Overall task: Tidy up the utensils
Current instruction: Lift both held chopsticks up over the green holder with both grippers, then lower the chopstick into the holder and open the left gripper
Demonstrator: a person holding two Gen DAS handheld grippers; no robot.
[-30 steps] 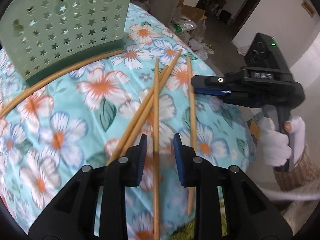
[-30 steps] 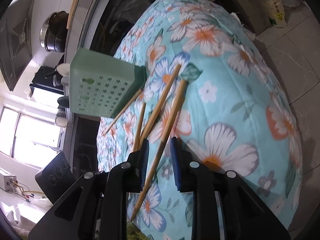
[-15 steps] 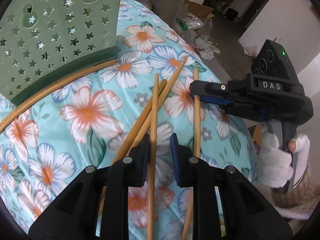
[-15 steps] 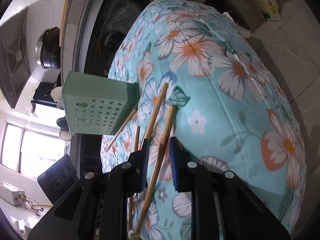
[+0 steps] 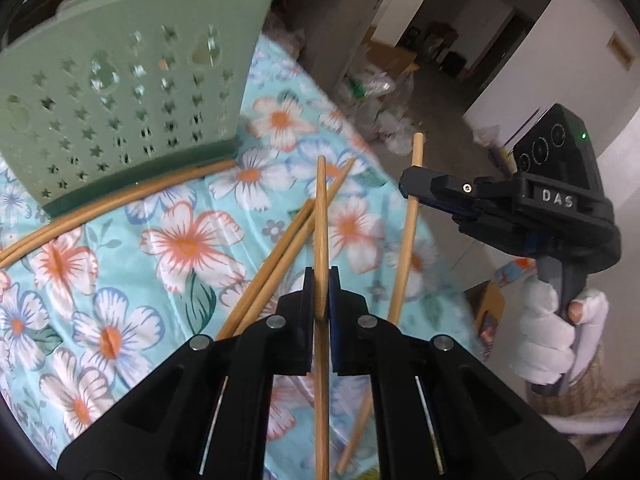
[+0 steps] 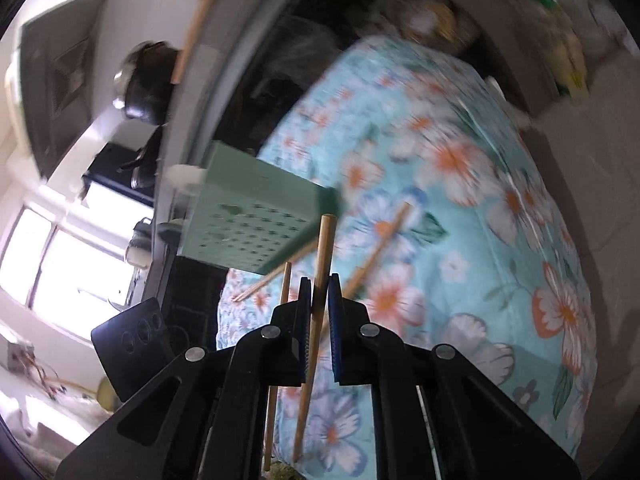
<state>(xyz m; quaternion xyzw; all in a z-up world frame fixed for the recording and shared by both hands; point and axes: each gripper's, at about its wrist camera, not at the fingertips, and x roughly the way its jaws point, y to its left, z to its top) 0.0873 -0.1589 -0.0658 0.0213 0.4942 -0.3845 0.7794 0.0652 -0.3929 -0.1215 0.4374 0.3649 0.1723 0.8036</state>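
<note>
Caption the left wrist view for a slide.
Left gripper clamps one chopstick, right gripper another, near the green star-cut utensil holder.

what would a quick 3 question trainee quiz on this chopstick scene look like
1. True or false: each tool is shut on a chopstick.
2. How many chopsticks lie crossed on the flowered cloth just left of the left tool's chopstick? A) none B) two C) five
3. Fill in: the green holder has ____-shaped holes.

Key:
1. True; the right tool grips its chopstick too, and both tools have just been closing on them.
2. B, two loose chopsticks.
3. Star.
</note>
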